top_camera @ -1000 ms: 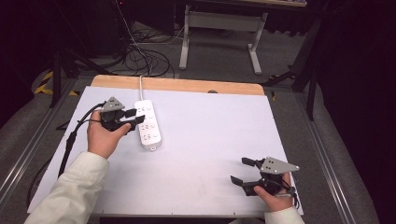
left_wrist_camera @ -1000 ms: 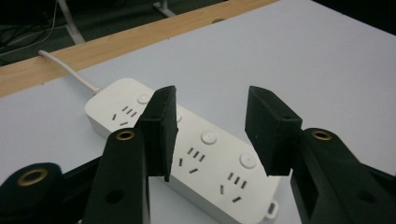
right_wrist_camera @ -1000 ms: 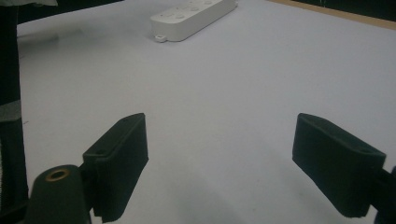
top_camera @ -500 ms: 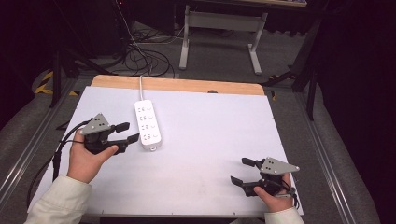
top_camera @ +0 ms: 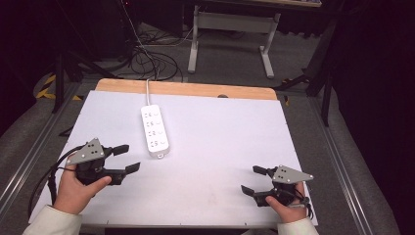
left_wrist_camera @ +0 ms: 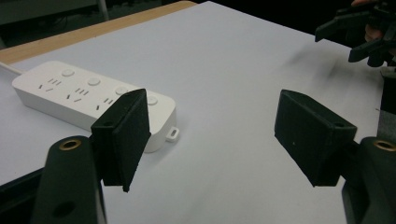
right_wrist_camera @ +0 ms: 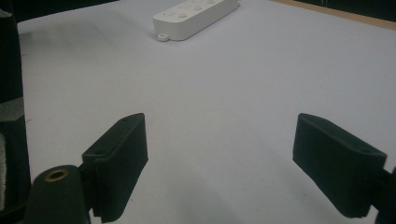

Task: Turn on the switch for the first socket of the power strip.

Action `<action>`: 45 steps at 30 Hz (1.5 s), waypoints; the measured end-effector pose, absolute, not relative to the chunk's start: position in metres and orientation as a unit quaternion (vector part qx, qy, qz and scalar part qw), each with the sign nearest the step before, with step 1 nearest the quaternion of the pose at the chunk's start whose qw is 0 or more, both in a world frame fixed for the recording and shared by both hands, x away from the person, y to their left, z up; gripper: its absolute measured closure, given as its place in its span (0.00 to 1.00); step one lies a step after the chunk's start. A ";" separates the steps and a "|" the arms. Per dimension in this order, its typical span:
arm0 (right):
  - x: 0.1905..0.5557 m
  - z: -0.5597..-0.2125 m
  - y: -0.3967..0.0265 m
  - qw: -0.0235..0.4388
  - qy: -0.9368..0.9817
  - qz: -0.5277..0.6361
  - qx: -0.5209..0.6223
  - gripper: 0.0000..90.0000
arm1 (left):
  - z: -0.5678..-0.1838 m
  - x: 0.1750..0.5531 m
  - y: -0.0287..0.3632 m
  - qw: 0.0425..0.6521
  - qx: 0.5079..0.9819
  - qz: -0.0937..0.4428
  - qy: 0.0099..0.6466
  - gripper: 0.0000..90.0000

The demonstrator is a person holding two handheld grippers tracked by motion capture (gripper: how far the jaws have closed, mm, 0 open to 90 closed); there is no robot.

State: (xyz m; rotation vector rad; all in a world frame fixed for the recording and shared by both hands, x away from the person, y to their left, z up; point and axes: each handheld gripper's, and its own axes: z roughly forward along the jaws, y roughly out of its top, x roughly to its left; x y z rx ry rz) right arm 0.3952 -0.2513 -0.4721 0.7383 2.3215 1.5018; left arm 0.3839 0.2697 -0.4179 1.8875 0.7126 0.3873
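A white power strip (top_camera: 154,130) lies flat on the white table sheet (top_camera: 220,132), its cord running off the far edge. My left gripper (top_camera: 125,158) is held open at the near left, its jaws pointing right, a short gap from the strip's near end. From the left gripper view the power strip (left_wrist_camera: 88,98) sits just beyond the left jaw, and nothing lies between the jaws. Near the front right corner my right gripper (top_camera: 254,179) stands open with jaws pointing left. The power strip (right_wrist_camera: 196,16) lies far ahead in the right gripper view.
A wooden strip (top_camera: 186,89) edges the table's far side. Beyond it stand a grey metal stand (top_camera: 230,29) and loose cables (top_camera: 147,58) on the floor. The other gripper (left_wrist_camera: 364,32) appears at the upper right of the left gripper view.
My left gripper has drawn back from beside the power strip toward the near left of the table, nothing in it. The right gripper has stayed in place.
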 end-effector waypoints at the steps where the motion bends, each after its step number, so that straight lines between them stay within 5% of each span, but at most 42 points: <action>1: 0.395 -0.472 -0.251 0.140 0.804 0.519 0.255 0.21 | -0.420 0.382 0.271 0.518 0.786 0.160 0.296 0.30; 22: 0.394 -0.473 -0.251 0.139 0.806 0.518 0.252 0.21 | -0.472 0.362 0.283 0.536 0.767 0.136 0.326 0.21; 28: 0.393 -0.473 -0.251 0.138 0.805 0.519 0.252 0.21 | -0.484 0.358 0.280 0.500 0.792 0.153 0.316 0.21; 45: 0.393 -0.474 -0.252 0.140 0.806 0.517 0.252 0.21 | -0.485 0.358 0.278 0.513 0.779 0.150 0.328 0.21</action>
